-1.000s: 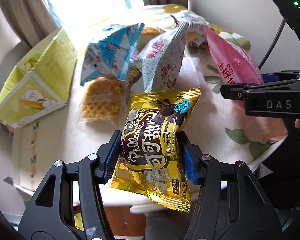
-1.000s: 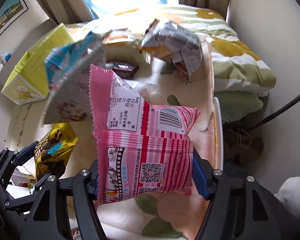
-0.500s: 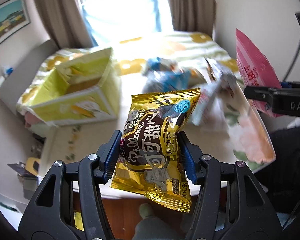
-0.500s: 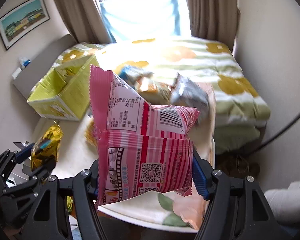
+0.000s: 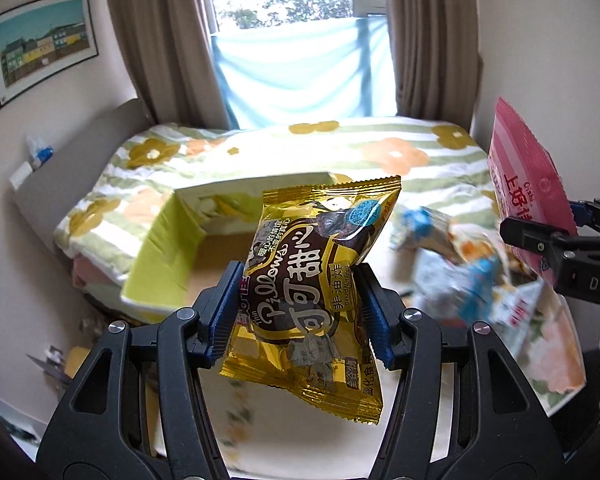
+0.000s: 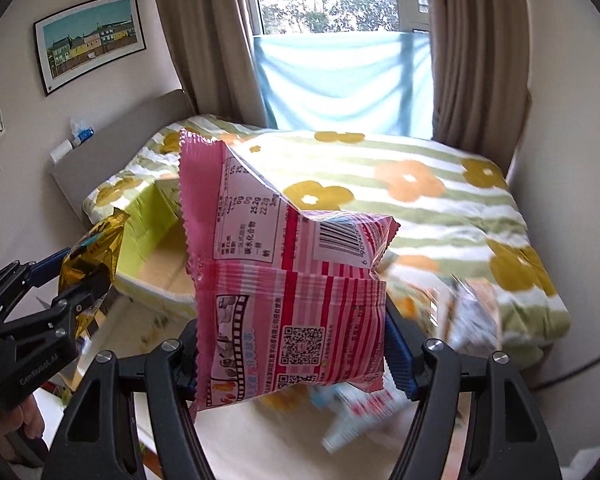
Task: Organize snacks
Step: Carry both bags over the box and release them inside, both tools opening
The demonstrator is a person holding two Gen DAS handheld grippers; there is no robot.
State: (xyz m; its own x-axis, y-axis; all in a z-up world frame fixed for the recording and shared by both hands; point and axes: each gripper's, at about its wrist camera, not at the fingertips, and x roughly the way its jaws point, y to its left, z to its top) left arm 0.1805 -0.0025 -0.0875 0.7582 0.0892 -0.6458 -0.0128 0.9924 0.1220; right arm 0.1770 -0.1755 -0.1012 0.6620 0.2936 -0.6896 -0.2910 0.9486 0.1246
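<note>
My left gripper [image 5: 300, 316] is shut on a gold and brown snack packet [image 5: 320, 264] and holds it up above the table; it also shows in the right wrist view [image 6: 92, 256]. My right gripper [image 6: 296, 356] is shut on a pink striped snack packet [image 6: 284, 280], also raised; it shows at the right of the left wrist view [image 5: 528, 200]. An open yellow-green cardboard box [image 5: 168, 256] stands on the table behind the gold packet, also seen in the right wrist view [image 6: 156, 216]. Several loose snack packets [image 5: 460, 272] lie blurred on the table at the right.
The white table [image 5: 300, 432] has a floral cloth [image 5: 548, 352] at its right. A bed with a flowered cover [image 6: 440, 192] stands behind it, below a curtained window. A headboard shelf [image 5: 32, 168] is at the left.
Both grippers have lifted and tilted up with their packets, so the views now look across the room. The box now sits behind the gold packet.
</note>
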